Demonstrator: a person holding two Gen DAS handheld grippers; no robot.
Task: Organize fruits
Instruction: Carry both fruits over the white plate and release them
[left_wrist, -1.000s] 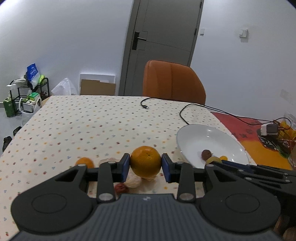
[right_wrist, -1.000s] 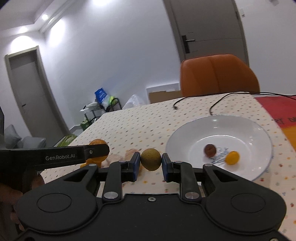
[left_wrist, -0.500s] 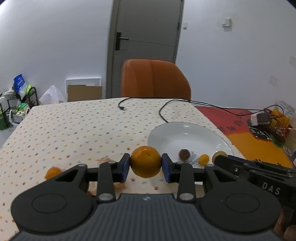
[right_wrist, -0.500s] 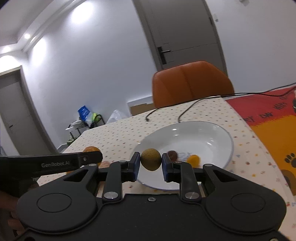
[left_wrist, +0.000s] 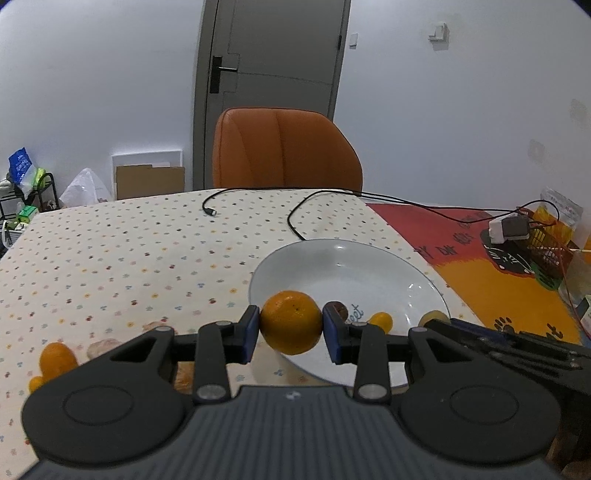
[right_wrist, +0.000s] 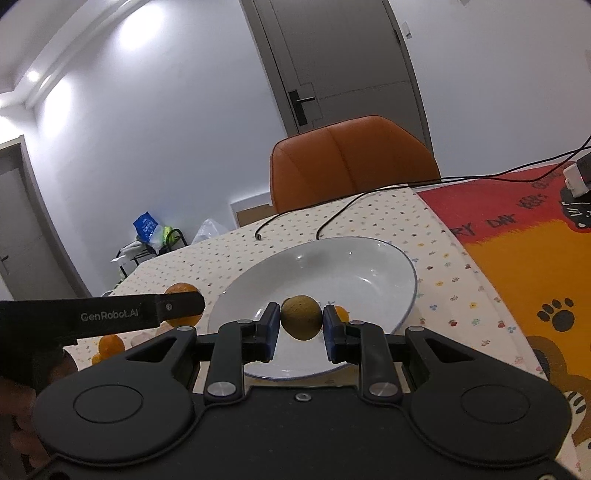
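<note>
My left gripper is shut on a large orange, held over the near left rim of the white plate. My right gripper is shut on a round brown-green kiwi above the near part of the same plate. In the plate lie a dark brown fruit and a small orange kumquat. The kiwi's top peeks over the right gripper's finger in the left wrist view. A small orange rests on the spotted tablecloth at the left.
Pale pinkish fruit lies beside the small orange. Black cables cross the table's far side. An orange chair stands behind the table. A red and orange mat with a charger covers the right.
Both grippers have moved right and forward with their fruit, from beside the plate to over its near rim. The plate now sits more central in both views.
</note>
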